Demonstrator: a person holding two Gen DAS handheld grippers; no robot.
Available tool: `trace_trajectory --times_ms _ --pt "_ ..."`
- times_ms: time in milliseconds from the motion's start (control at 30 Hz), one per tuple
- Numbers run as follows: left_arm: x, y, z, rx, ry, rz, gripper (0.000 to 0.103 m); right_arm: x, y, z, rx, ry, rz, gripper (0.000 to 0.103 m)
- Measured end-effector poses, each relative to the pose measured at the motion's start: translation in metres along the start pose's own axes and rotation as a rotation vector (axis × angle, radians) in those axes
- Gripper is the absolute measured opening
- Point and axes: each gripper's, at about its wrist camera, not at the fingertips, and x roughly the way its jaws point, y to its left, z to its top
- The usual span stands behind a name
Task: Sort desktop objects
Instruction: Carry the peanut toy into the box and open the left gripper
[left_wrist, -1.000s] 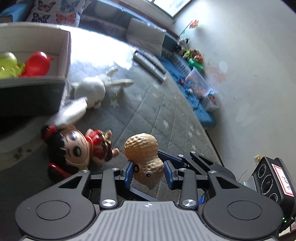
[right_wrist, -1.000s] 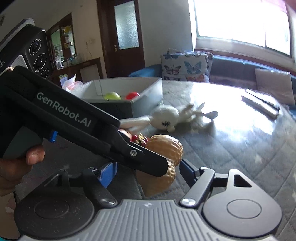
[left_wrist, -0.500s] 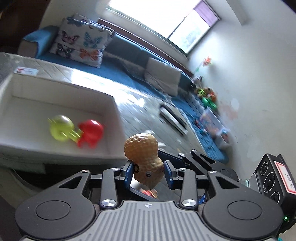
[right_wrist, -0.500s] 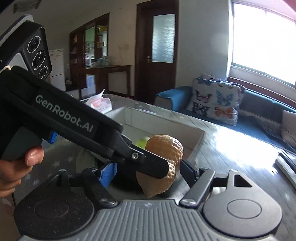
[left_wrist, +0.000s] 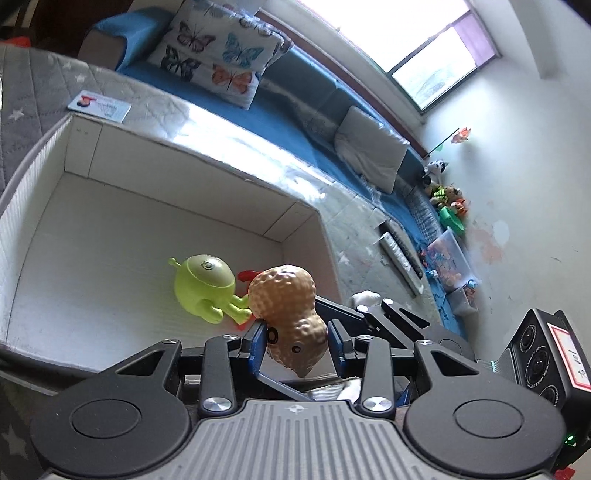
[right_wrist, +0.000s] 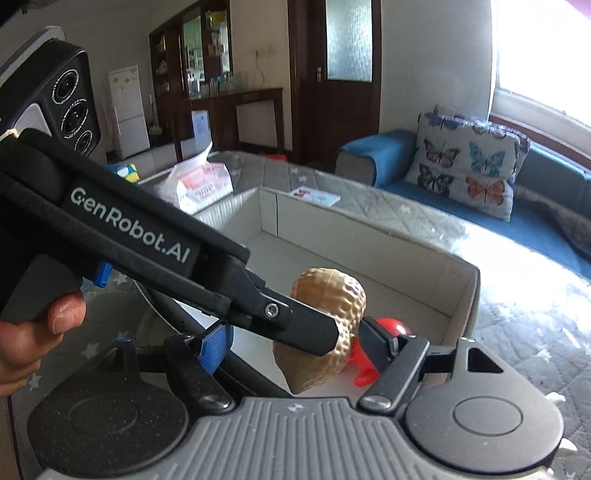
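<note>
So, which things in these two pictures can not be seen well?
- Red toy: right wrist view, mostly behind the peanut toy; left wrist view shows only slivers.
- Green one-eyed toy: not visible in the right wrist view.
- Card beyond the box: print too small.
- White plush: behind the right gripper.

- The white box (left_wrist: 110, 192) stood open at the top, and most of its floor from 9 to 12 o'clock lay bare.
- A green toy (left_wrist: 205, 288) and a red toy (right_wrist: 391, 328) sat on the floor near the 3 o'clock wall, taking up that corner.
- The peanut toy (left_wrist: 288, 306) filled the gap of the left tongs (left_wrist: 297, 339).
- The left tongs crossed in front of the right tongs (right_wrist: 295, 343), blocking their 9 o'clock side.
- A card (left_wrist: 99, 105) lay on the desk (left_wrist: 33, 85) beyond the box's far wall.
</note>
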Motion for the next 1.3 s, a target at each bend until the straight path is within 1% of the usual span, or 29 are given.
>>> trace_trajectory --times_ms 267,433,500,767,933,1000,1033,1067,1200,1300 --pt "0.021 0.012 0.006 -0.010 0.052 0.028 0.039 0.017 -0.010 -0.004 0.041 0.036 0.020 0.077" --pt "0.032 0.019 0.003 -0.006 0.079 0.076 0.039 0.011 -0.011 -0.011 0.058 0.036 0.028 0.077" --pt "0.036 0.021 0.001 -0.012 0.088 0.079 0.039 0.008 -0.014 -0.012 0.076 0.032 0.034 0.077" --pt "0.038 0.019 -0.002 0.001 0.081 0.117 0.039 0.003 -0.018 -0.017 0.104 0.024 0.041 0.078" --pt "0.033 0.017 -0.003 0.002 0.068 0.124 0.039 -0.001 -0.018 -0.017 0.114 0.015 0.042 0.078" --pt "0.030 0.013 -0.003 0.014 0.060 0.127 0.039 -0.003 -0.017 -0.017 0.115 0.011 0.043 0.079" --pt "0.028 0.012 -0.003 0.019 0.055 0.128 0.039 -0.004 -0.016 -0.016 0.116 0.009 0.046 0.083" --pt "0.027 0.010 -0.003 0.024 0.051 0.127 0.039 -0.005 -0.015 -0.015 0.117 0.008 0.053 0.084" --pt "0.025 0.004 -0.003 0.032 0.043 0.135 0.039 -0.006 -0.008 -0.016 0.099 0.001 0.042 0.084" --pt "0.021 0.000 -0.005 0.046 0.032 0.146 0.039 -0.010 -0.006 -0.017 0.105 -0.006 0.052 0.085"
